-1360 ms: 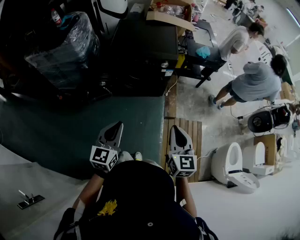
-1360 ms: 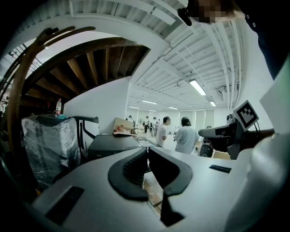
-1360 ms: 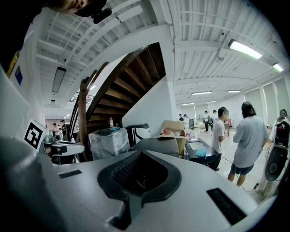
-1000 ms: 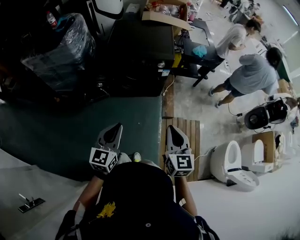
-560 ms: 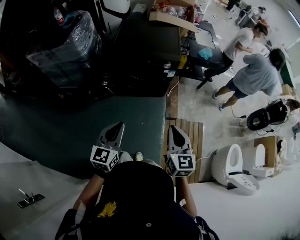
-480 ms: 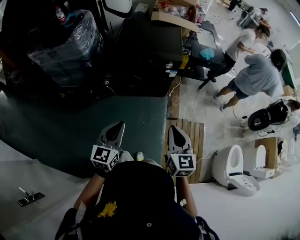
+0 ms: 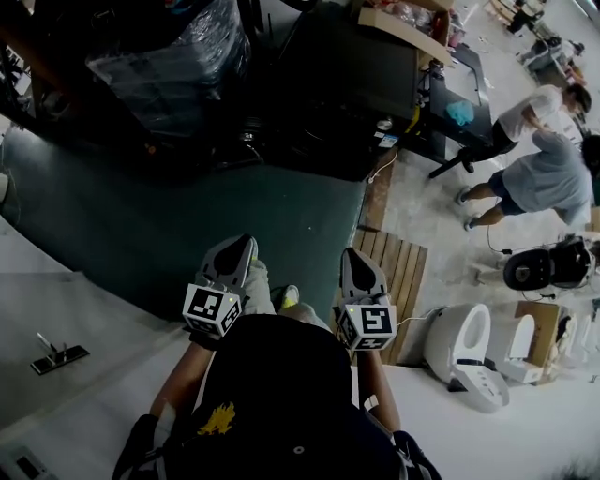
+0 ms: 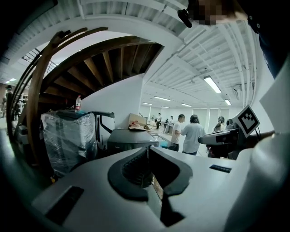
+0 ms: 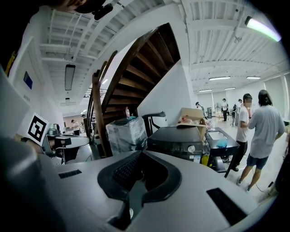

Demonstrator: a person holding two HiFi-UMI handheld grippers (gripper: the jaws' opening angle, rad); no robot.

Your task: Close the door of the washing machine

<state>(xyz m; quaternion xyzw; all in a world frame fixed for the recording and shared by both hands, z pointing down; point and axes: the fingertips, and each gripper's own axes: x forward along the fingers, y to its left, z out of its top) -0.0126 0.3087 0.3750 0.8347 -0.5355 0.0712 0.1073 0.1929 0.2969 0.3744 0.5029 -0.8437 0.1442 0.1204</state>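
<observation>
The washing machine point(image 7: 345, 86) is a dark box-shaped appliance standing at the far edge of the green floor mat point(image 7: 141, 225); its door cannot be made out. It also shows ahead in the left gripper view as the washing machine point(image 8: 131, 137) and in the right gripper view as the washing machine point(image 9: 180, 137). My left gripper point(image 7: 240, 246) and right gripper point(image 7: 353, 253) are held side by side in front of my body, well short of the machine. Both point toward it. The left gripper point(image 8: 147, 149) and right gripper point(image 9: 140, 154) are shut with nothing between the jaws.
A plastic-wrapped stack point(image 7: 173, 61) stands left of the machine, a cardboard box point(image 7: 398, 23) behind it, a black table point(image 7: 455, 89) to its right. Two people point(image 7: 548, 173) stand at the right. White toilets point(image 7: 464, 342) and a wooden pallet point(image 7: 394, 281) lie near my right side. A wooden staircase point(image 9: 136, 72) rises on the left.
I have stepped forward and the view has swung: the machine and wrapped stack have shifted right and up in the head view. Both grippers stay shut, held side by side.
</observation>
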